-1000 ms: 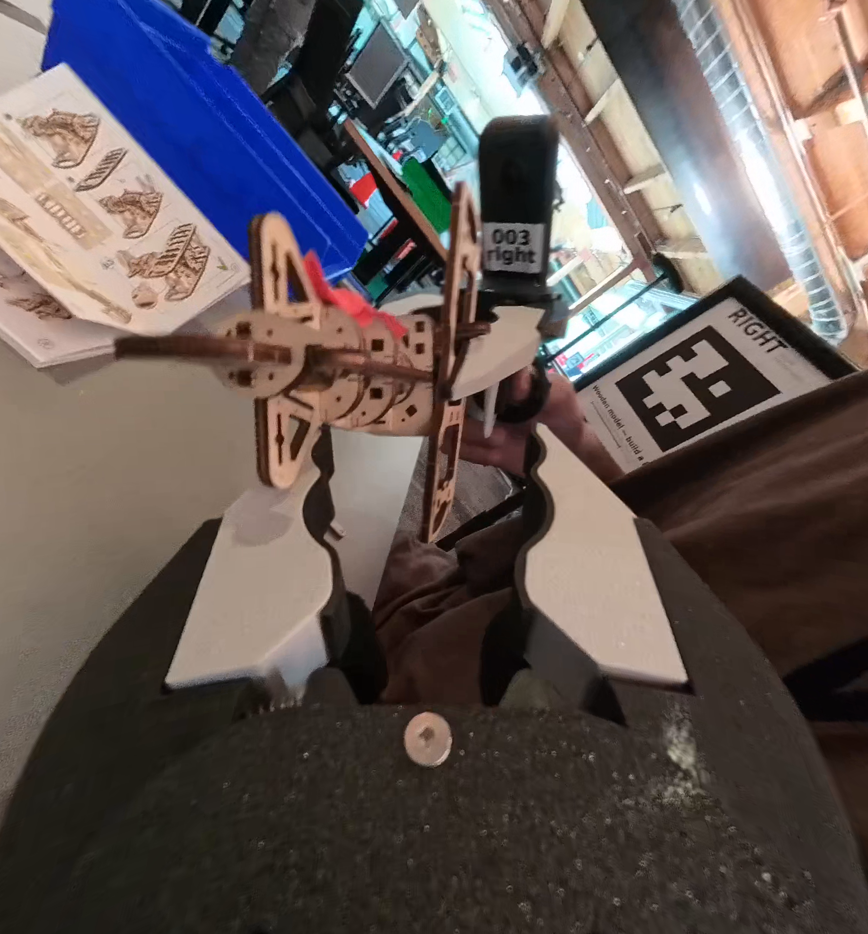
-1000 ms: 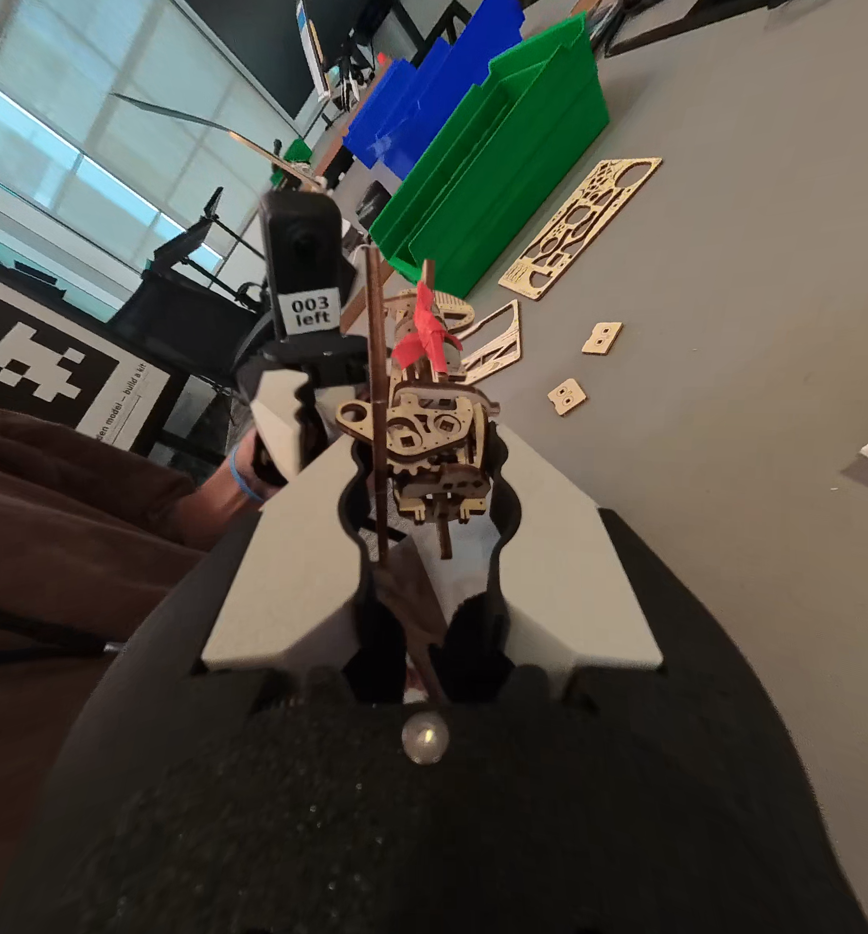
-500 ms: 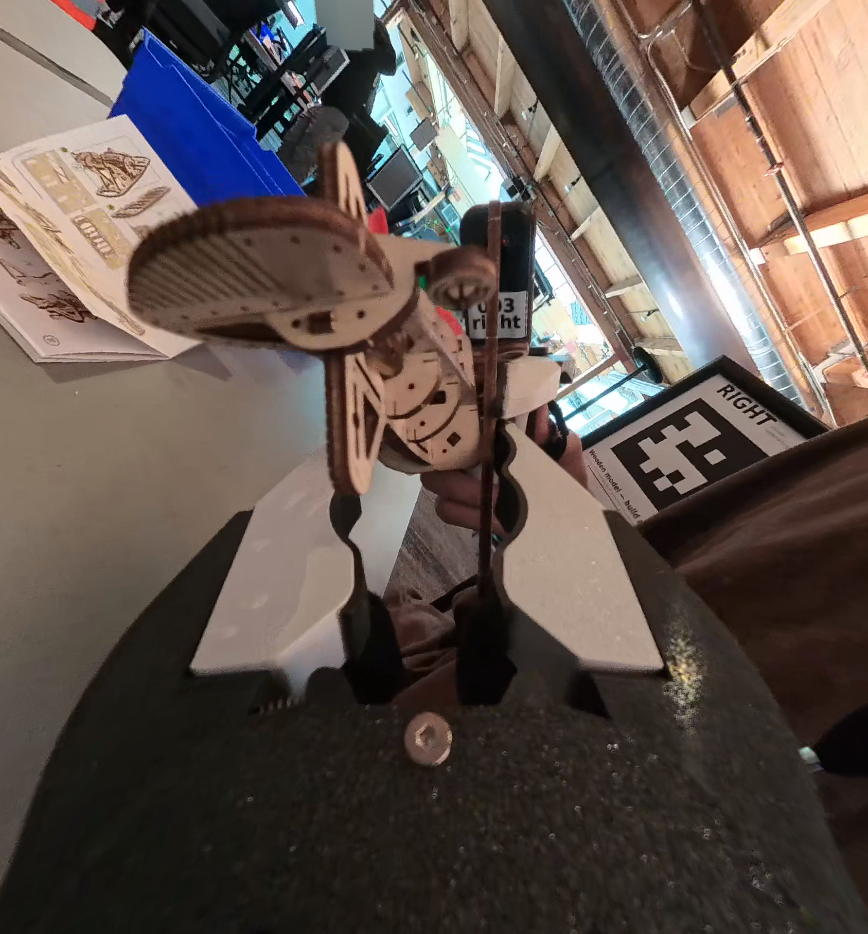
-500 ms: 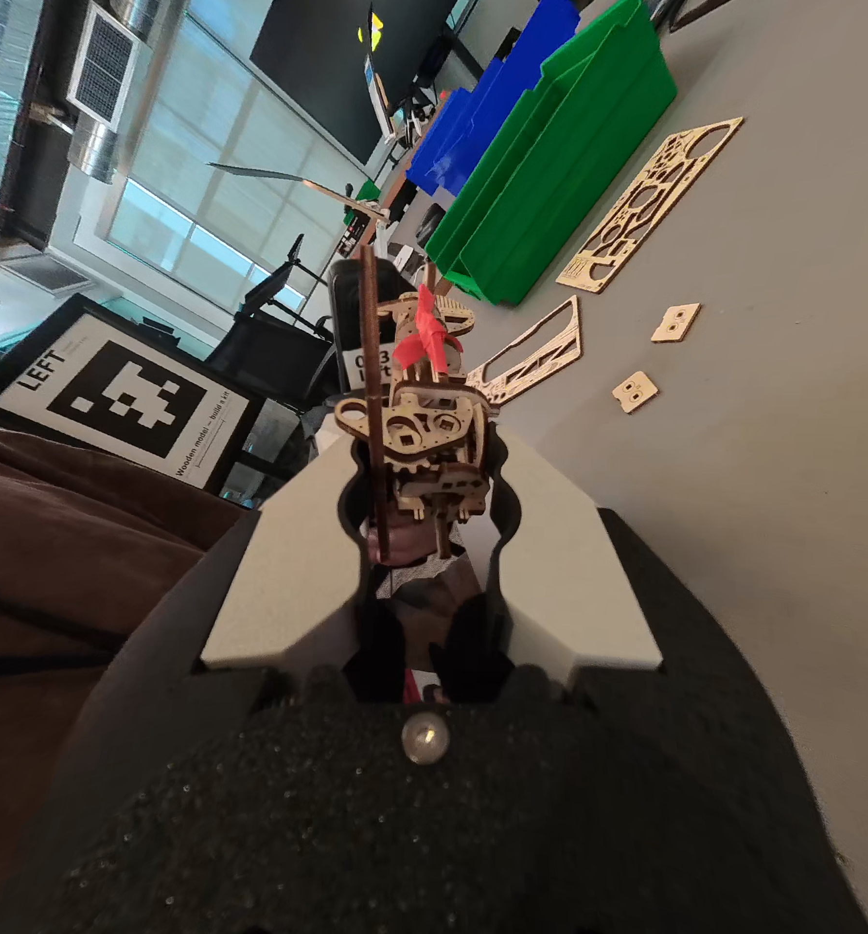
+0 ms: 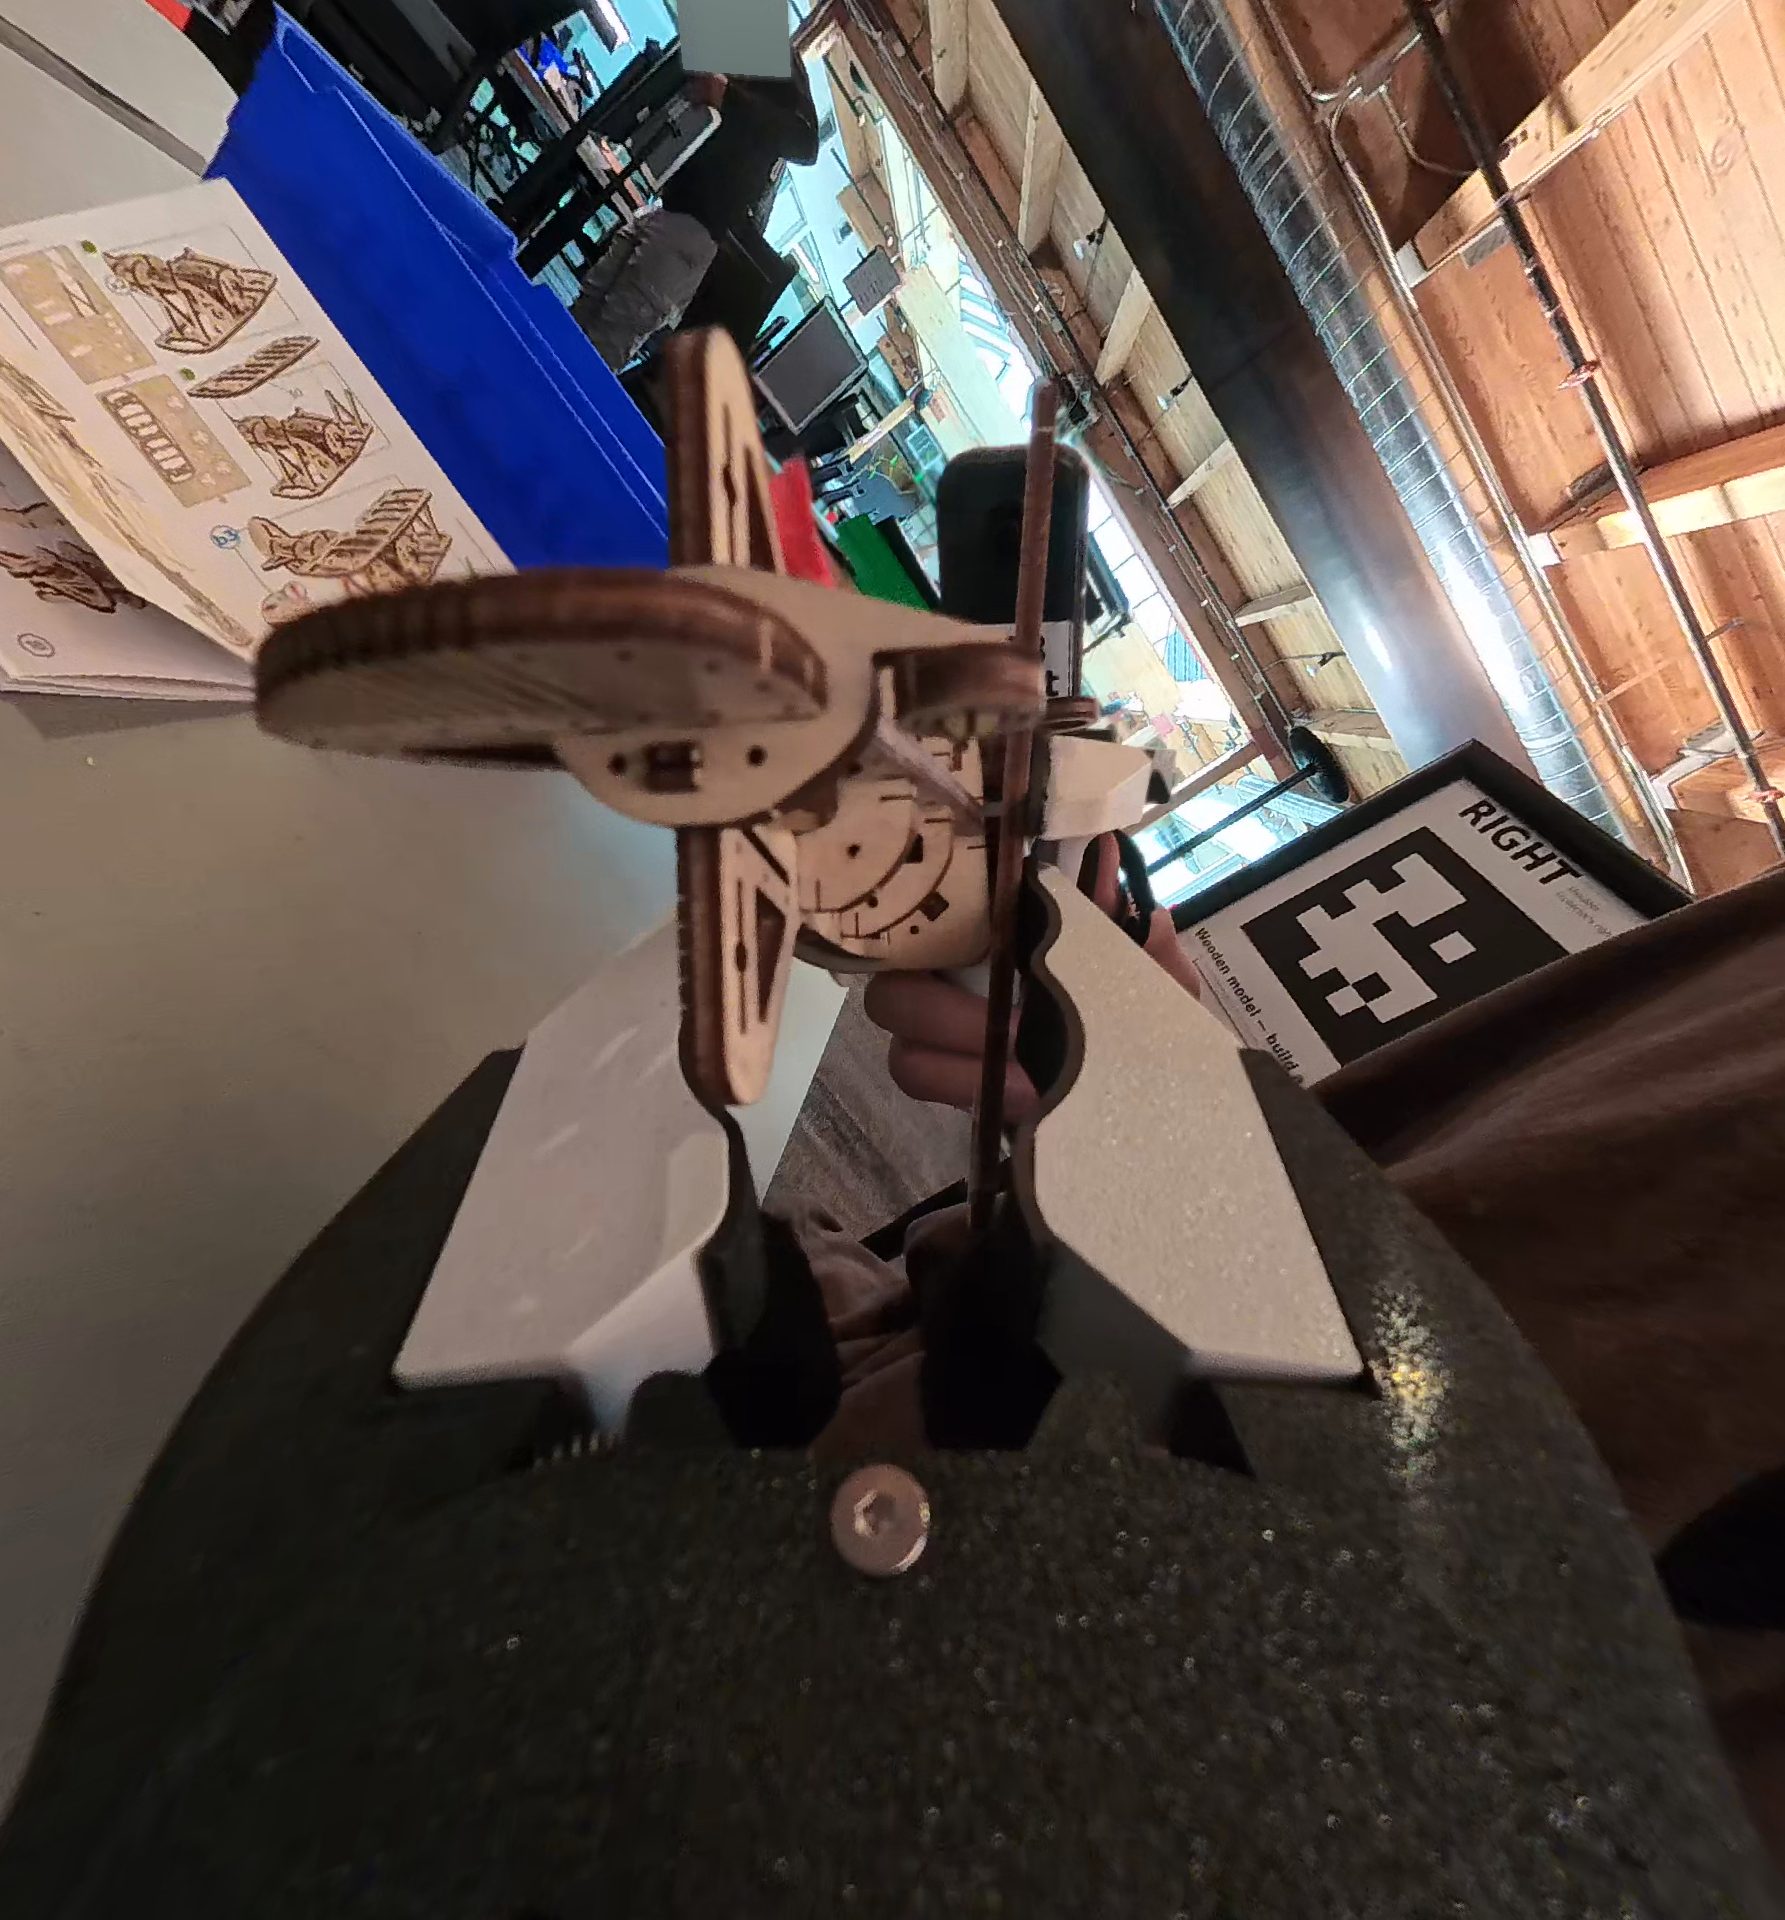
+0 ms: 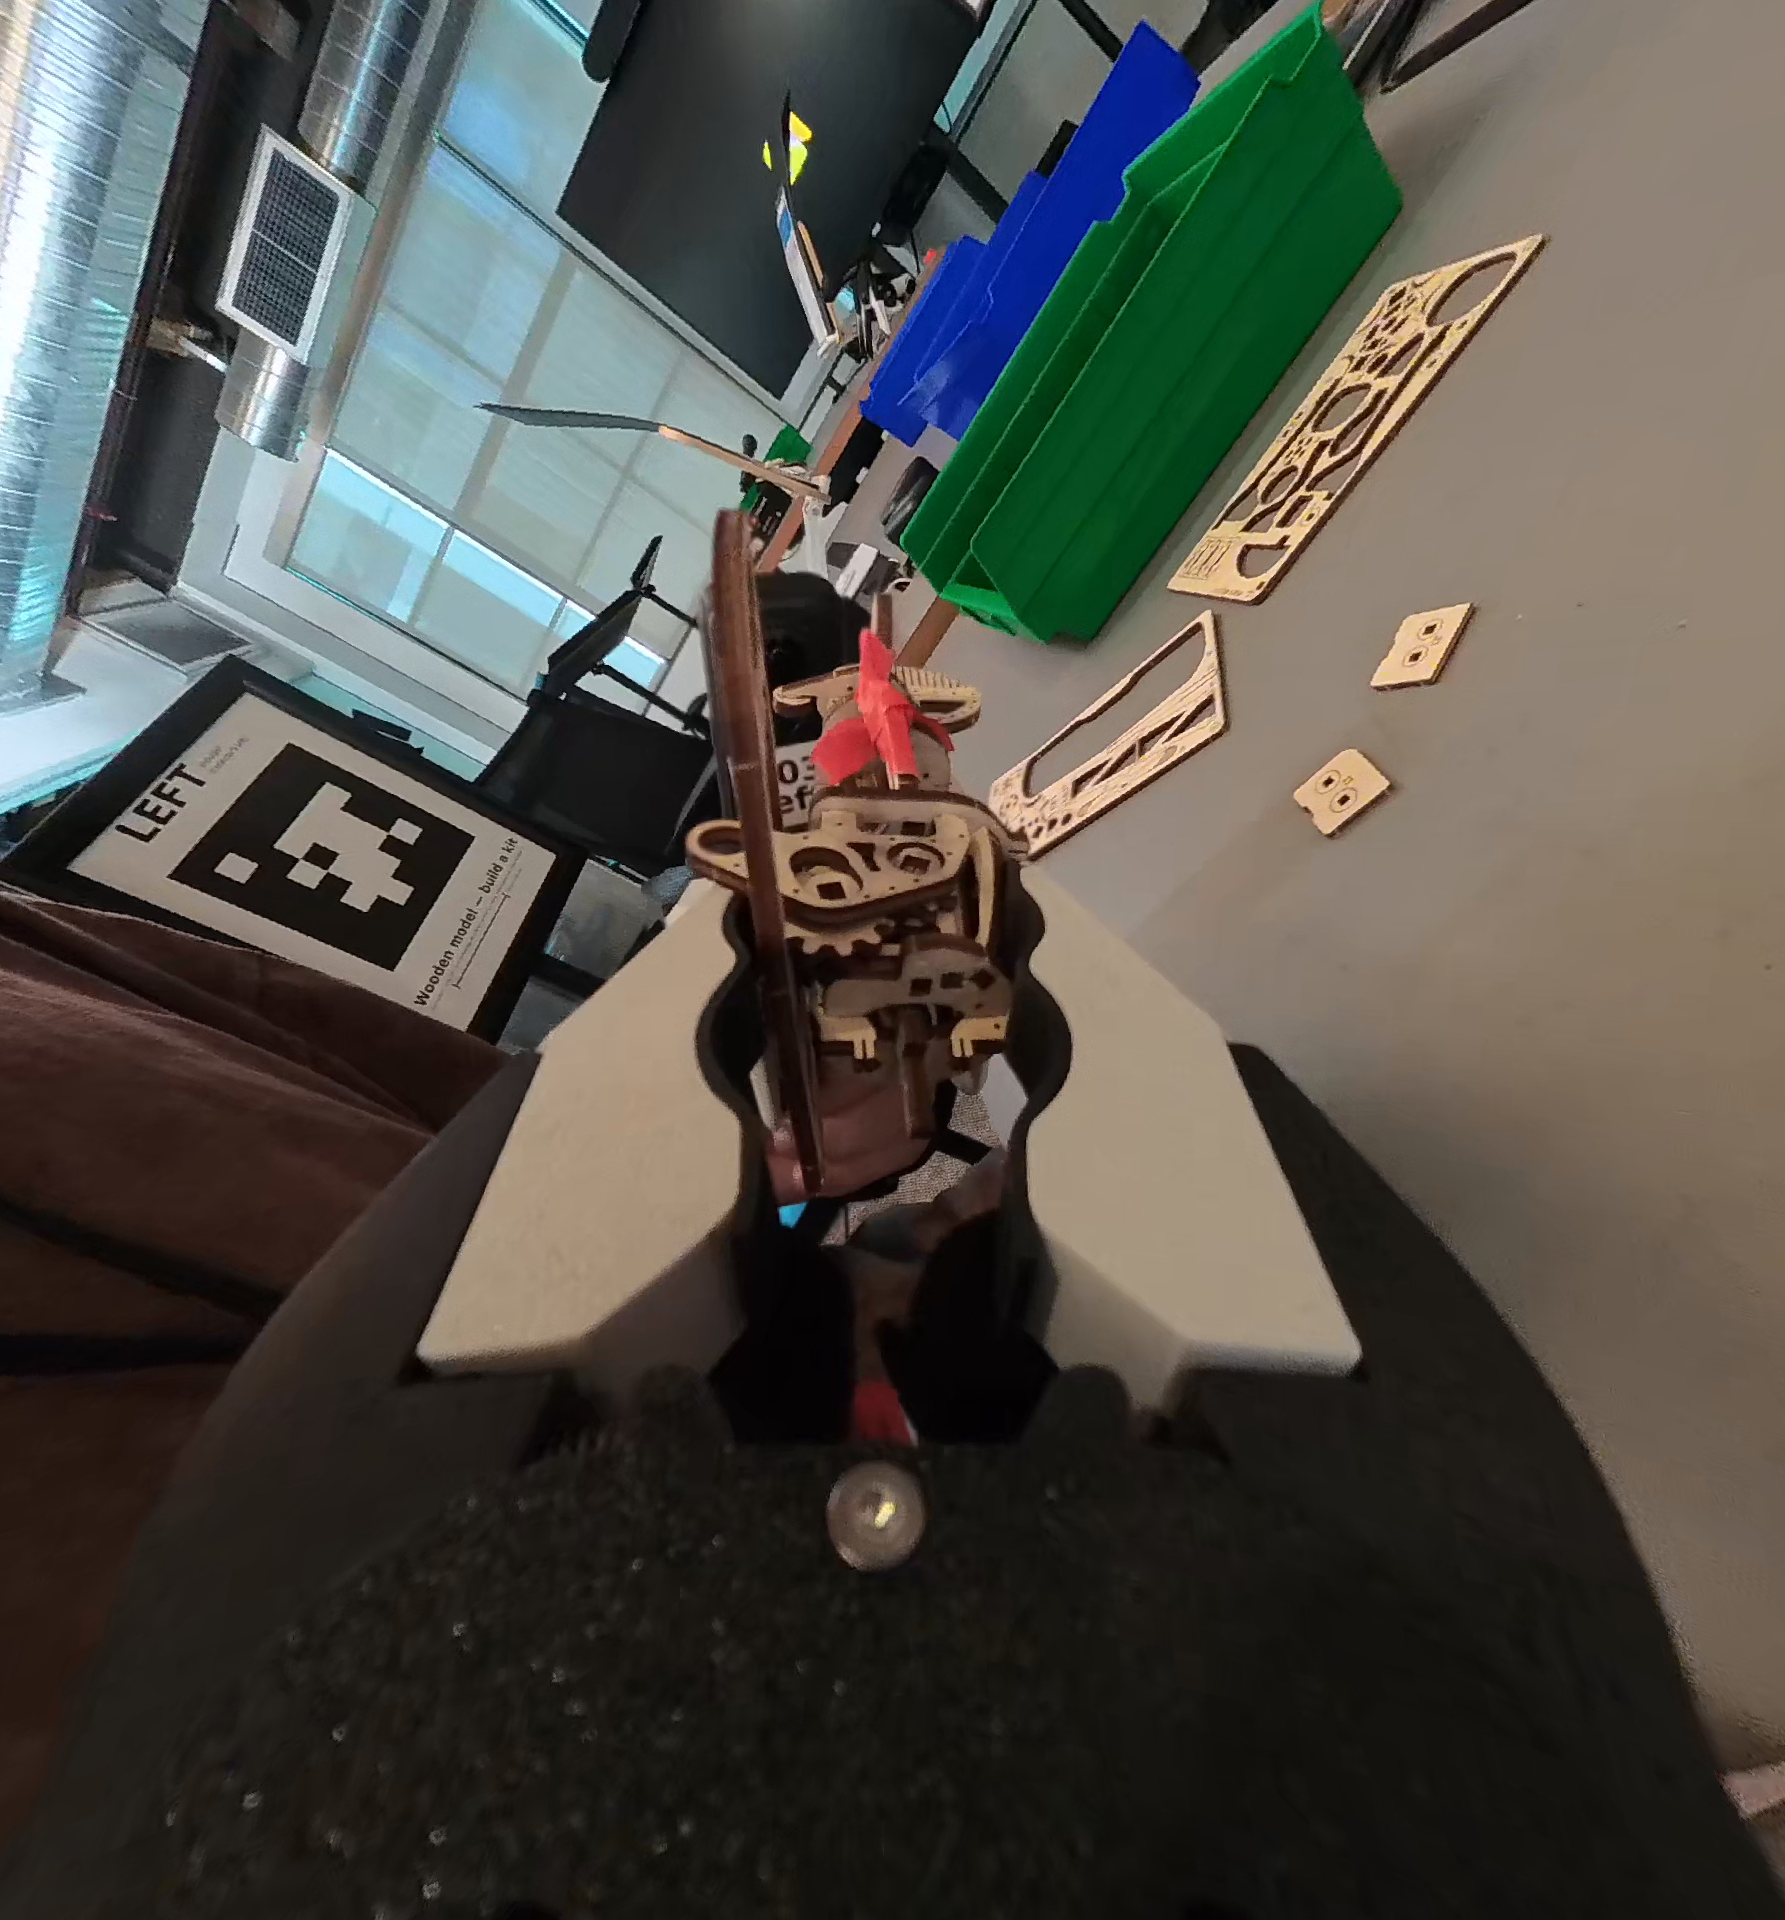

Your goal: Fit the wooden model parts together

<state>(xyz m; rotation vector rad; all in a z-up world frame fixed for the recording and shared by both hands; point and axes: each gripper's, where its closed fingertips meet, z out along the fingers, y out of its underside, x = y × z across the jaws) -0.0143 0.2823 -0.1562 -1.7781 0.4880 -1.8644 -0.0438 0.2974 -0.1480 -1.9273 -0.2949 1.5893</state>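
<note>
A light wooden plane model (image 5: pixel 867 883) with a red piece (image 6: pixel 867 717) at its nose is held in the air between both grippers. In the left wrist view its flat tail plate (image 5: pixel 545 675) faces the camera. My left gripper (image 5: pixel 867 935) has its white fingers (image 5: pixel 1158 1091) narrowed onto the model's upright fin and a thin dark plate (image 5: pixel 1007 831). My right gripper (image 6: pixel 872 914) is shut on the model's geared body (image 6: pixel 867 894). It shows beyond the model in the left wrist view (image 5: pixel 1096 790). The left gripper is mostly hidden behind the model in the right wrist view.
An open instruction booklet (image 5: pixel 140 416) and a blue bin (image 5: pixel 431 312) lie on the grey table. Green (image 6: pixel 1158 416) and blue (image 6: pixel 1023 270) bins, two cut-out wooden sheets (image 6: pixel 1355 416) (image 6: pixel 1127 748) and two small wooden pieces (image 6: pixel 1340 792) are to the right. Framed marker signs (image 5: pixel 1387 935) (image 6: pixel 316 831) stand near a person's brown sleeve (image 5: pixel 1594 1195). My left and right fingertips are right by each other.
My left gripper's fingers have narrowed from wide open onto the model. The model has turned so its tail plate faces the left camera. The right gripper has kept its hold.
</note>
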